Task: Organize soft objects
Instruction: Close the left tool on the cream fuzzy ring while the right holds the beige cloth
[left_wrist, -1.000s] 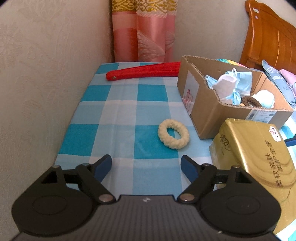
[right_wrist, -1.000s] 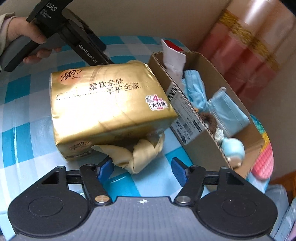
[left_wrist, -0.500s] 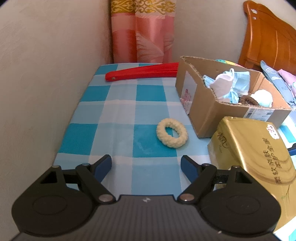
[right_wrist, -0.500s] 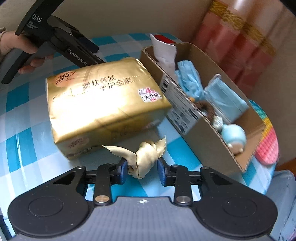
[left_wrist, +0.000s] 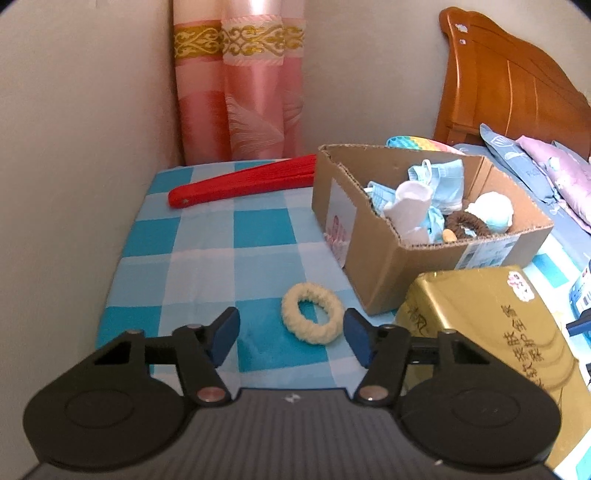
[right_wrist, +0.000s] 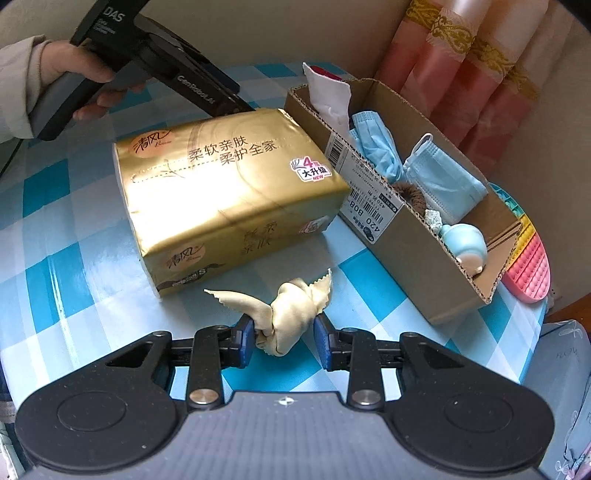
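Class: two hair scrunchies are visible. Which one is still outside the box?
The cream scrunchie, lying on the checked cloth; the brown scrunchie sits inside the box.

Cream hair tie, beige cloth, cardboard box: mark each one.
Cream hair tie (left_wrist: 312, 318): left wrist view, on its near rim.
Beige cloth (right_wrist: 291, 308): right wrist view, on the bunched middle.
Cardboard box (right_wrist: 413, 254): right wrist view, on its near side wall.

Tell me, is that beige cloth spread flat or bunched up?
Bunched up: the beige cloth is crumpled between the right gripper fingers.

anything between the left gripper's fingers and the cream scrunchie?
Nothing. Left wrist view shows only bare checked cloth between the left gripper and the cream scrunchie.
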